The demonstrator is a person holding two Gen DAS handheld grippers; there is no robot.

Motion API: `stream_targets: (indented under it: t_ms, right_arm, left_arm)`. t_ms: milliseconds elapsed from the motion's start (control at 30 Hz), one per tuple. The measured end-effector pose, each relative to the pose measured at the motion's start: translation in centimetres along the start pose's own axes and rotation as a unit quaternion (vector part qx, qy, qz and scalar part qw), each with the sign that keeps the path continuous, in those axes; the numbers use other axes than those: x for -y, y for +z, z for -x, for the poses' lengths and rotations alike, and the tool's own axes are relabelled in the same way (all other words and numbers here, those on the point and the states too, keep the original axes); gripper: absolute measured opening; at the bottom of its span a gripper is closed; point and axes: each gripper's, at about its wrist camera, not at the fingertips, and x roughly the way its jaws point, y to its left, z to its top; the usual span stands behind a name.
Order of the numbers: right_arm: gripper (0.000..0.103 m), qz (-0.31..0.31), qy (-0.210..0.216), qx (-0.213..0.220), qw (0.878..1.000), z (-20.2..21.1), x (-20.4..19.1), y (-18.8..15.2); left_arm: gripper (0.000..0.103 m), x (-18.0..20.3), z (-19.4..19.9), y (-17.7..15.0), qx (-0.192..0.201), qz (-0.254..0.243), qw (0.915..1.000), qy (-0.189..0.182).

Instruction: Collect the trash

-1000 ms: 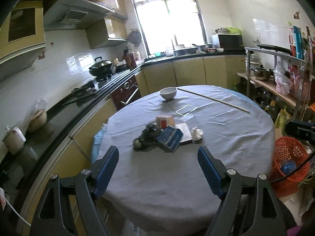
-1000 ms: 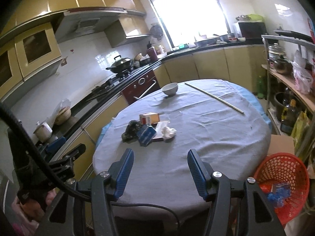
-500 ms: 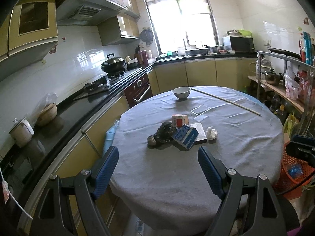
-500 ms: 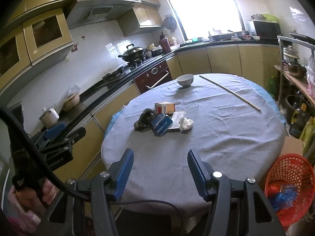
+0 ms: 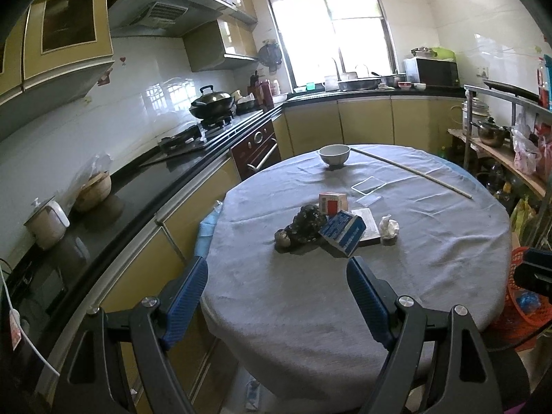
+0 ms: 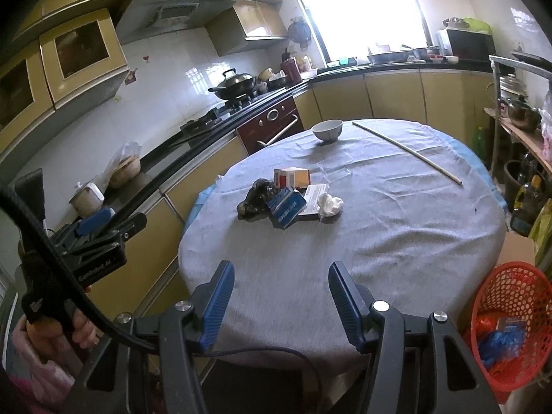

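Blue-padded left tongs and right tongs wide apart, empty, short of the trash pile.

White lettering on left hand-held gripper body, possibly "Genrobot AI", blue box print illegible

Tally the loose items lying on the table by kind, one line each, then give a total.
Small boxes: 2 (blue box, orange-and-white box)
Crumpled white tissue: 1
Dark crumpled bag: 1
Flat white card: 1
Clear plastic wrapper: 1
White bowl: 1
Long thin stick: 1
Total: 8
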Motion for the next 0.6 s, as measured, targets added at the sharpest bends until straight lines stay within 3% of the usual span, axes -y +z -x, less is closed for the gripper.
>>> stream_targets:
  t_ms: [600]
  right_arm:
    - [0.061, 0.025, 0.011, -0.002, 1.000, -1.7, -1.9, 1.5]
  left_arm:
    - [0.083, -1.1, -0.9, -0.5, -0.014, 0.010, 0.9998, 0.010]
